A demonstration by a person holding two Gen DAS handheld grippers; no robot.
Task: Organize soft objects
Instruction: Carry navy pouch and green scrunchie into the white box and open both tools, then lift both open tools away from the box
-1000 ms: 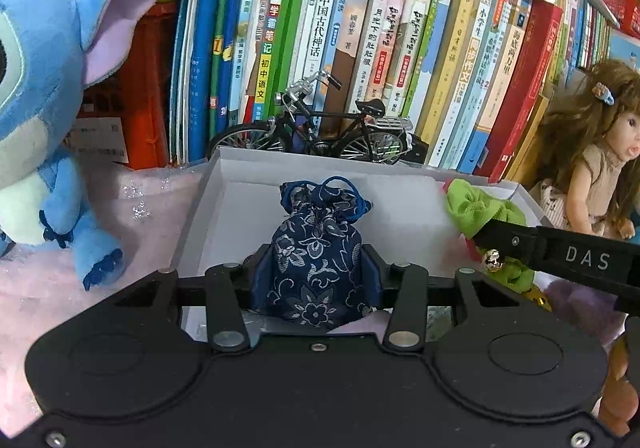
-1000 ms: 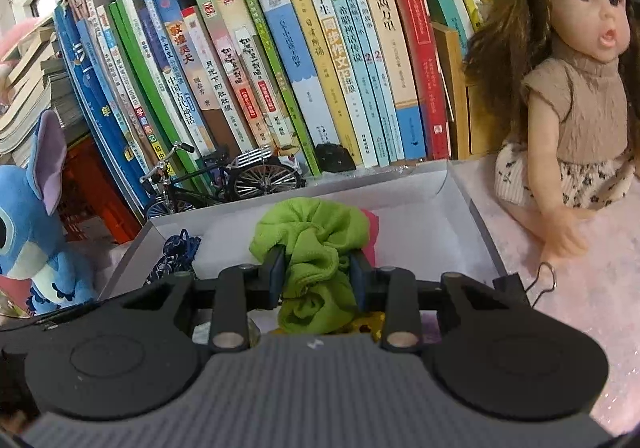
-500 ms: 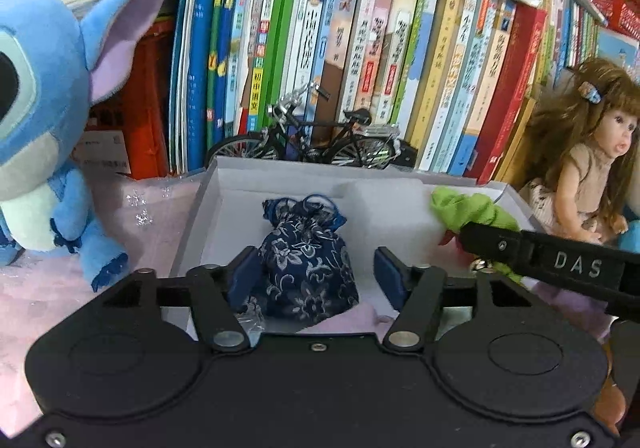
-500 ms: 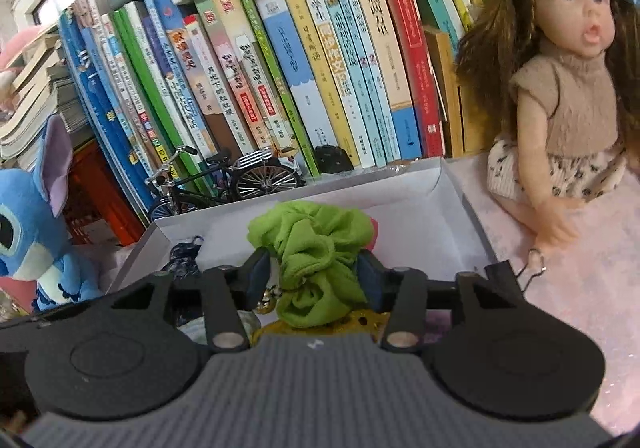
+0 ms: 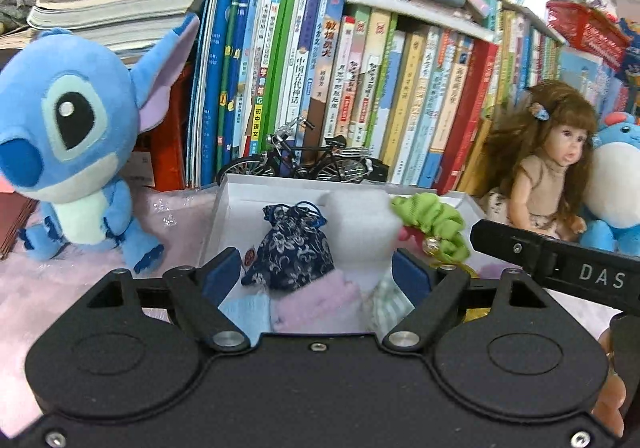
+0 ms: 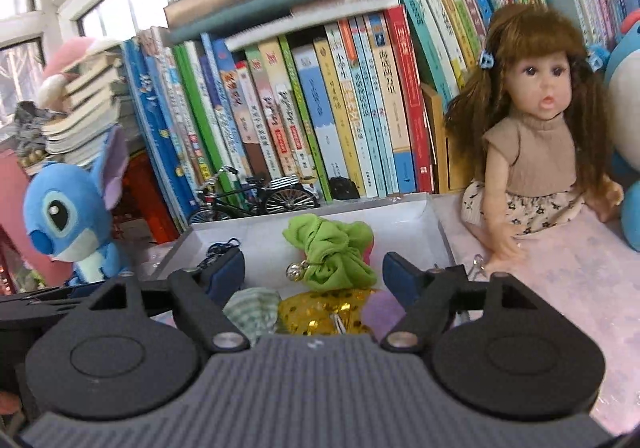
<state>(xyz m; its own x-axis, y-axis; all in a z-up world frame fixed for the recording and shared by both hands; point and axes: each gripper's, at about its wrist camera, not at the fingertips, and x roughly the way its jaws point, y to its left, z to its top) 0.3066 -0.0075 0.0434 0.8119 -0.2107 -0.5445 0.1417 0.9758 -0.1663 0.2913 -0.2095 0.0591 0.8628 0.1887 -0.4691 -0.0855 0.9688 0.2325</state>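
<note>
A navy floral drawstring pouch (image 5: 290, 250) lies in the left part of a white box (image 5: 224, 203). A green cloth pouch (image 6: 334, 254) with a small bell lies in the box's right part (image 6: 434, 224); it also shows in the left wrist view (image 5: 434, 217). A gold sequin pouch (image 6: 324, 312), a striped green cloth (image 6: 252, 310) and pink and pale blue cloths (image 5: 320, 302) lie at the box's near side. My left gripper (image 5: 318, 276) is open and empty above the box. My right gripper (image 6: 314, 274) is open and empty, just short of the green pouch.
A blue plush (image 5: 76, 151) sits left of the box. A doll (image 6: 536, 151) sits to the right, with another blue plush (image 5: 616, 183) beside it. A model bicycle (image 5: 298, 163) and a row of books (image 5: 360, 87) stand behind the box.
Both grippers have opened, let go of the navy pouch and the green pouch in the box, and drawn back and up.
</note>
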